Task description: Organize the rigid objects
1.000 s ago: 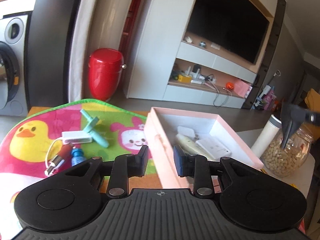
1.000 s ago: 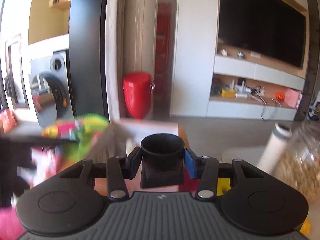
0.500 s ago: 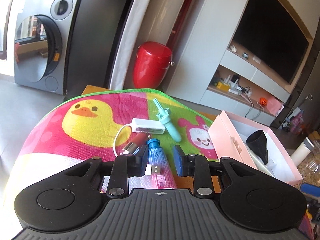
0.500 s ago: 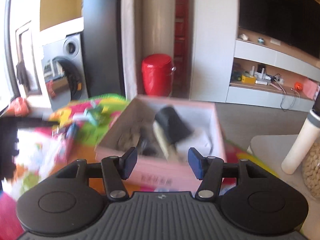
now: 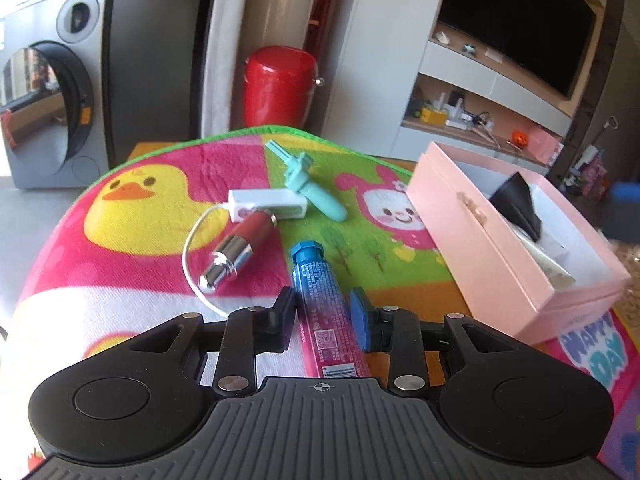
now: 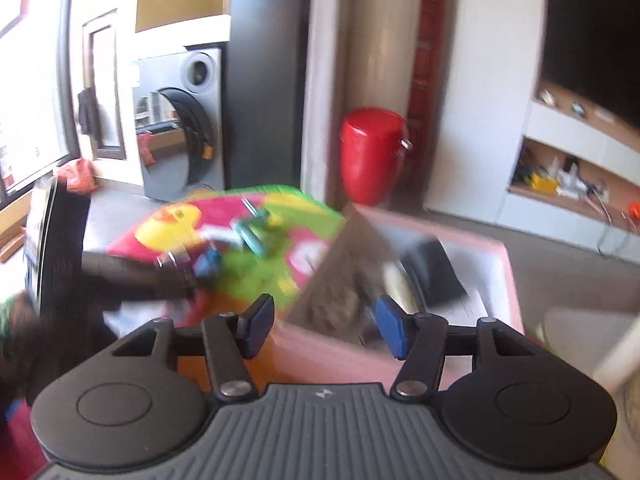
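My left gripper (image 5: 323, 312) is open, its jaws on either side of a pink tube with a blue cap (image 5: 324, 308) that lies on the bright mat (image 5: 132, 184). Past it lie a red and silver lipstick (image 5: 240, 248), a white adapter with a cable (image 5: 268, 206) and a teal plastic tool (image 5: 316, 188). The pink box (image 5: 492, 248) at the right holds a black nozzle (image 5: 516, 204) and pale items. My right gripper (image 6: 326, 330) is open and empty above the near edge of the pink box (image 6: 508, 280), where the black nozzle (image 6: 436, 272) shows, blurred.
A red bin (image 5: 280, 84) stands on the floor behind the table. A washing machine (image 5: 44, 104) is at the far left. A TV and shelves (image 5: 492, 80) are at the back right. The left gripper shows blurred in the right wrist view (image 6: 120, 276).
My right gripper opened, left the black nozzle in the pink box and drew back. My left gripper swung left from the box and came down around the pink tube.
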The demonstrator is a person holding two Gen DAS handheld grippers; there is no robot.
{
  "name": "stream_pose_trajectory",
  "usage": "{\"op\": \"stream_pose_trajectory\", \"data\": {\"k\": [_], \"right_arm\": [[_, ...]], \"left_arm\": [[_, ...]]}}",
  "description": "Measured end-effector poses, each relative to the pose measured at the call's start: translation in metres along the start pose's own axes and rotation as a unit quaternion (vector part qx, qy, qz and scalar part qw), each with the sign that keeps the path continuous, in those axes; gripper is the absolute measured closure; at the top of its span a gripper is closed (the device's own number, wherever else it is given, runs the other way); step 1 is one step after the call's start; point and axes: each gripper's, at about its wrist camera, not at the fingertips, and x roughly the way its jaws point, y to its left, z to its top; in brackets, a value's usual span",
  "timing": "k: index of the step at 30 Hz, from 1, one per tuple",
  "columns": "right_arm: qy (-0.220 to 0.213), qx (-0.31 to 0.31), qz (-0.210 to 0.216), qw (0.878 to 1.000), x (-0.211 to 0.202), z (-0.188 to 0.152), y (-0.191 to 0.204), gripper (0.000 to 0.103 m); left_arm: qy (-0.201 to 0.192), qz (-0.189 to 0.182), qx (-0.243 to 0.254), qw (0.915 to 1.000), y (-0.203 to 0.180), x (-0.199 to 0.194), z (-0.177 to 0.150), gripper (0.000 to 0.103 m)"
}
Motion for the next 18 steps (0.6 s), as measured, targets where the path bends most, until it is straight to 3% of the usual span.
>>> {"op": "stream_pose_trajectory", "data": {"k": [4,8,14,17,18], "right_arm": [[0.018,-0.003,0.058,0.998,0.048,0.054,0.029,0.037],[0.088,0.042,0.1,0.99,0.134,0.087,0.055,0.036],[0.148,0.049,0.021,0.988,0.248,0.09,0.083,0.037],[0.178,0.078,0.023,0.981,0.266,0.083,0.08,0.048],[0.169,0.078,0.027,0.982,0.259,0.08,0.081,0.055]], "left_arm": [[0.026,-0.05,-0.022,0.9981,0.017,-0.024,-0.008,0.074],[-0.011,-0.027,-0.036,0.9989,0.041,-0.052,-0.006,0.076],[-0.056,0.005,-0.113,0.992,0.091,-0.067,-0.006,0.077],[-0.06,0.015,-0.162,0.9849,0.113,-0.063,-0.008,0.077],[-0.058,0.013,-0.173,0.9831,0.118,-0.061,-0.009,0.077]]}}
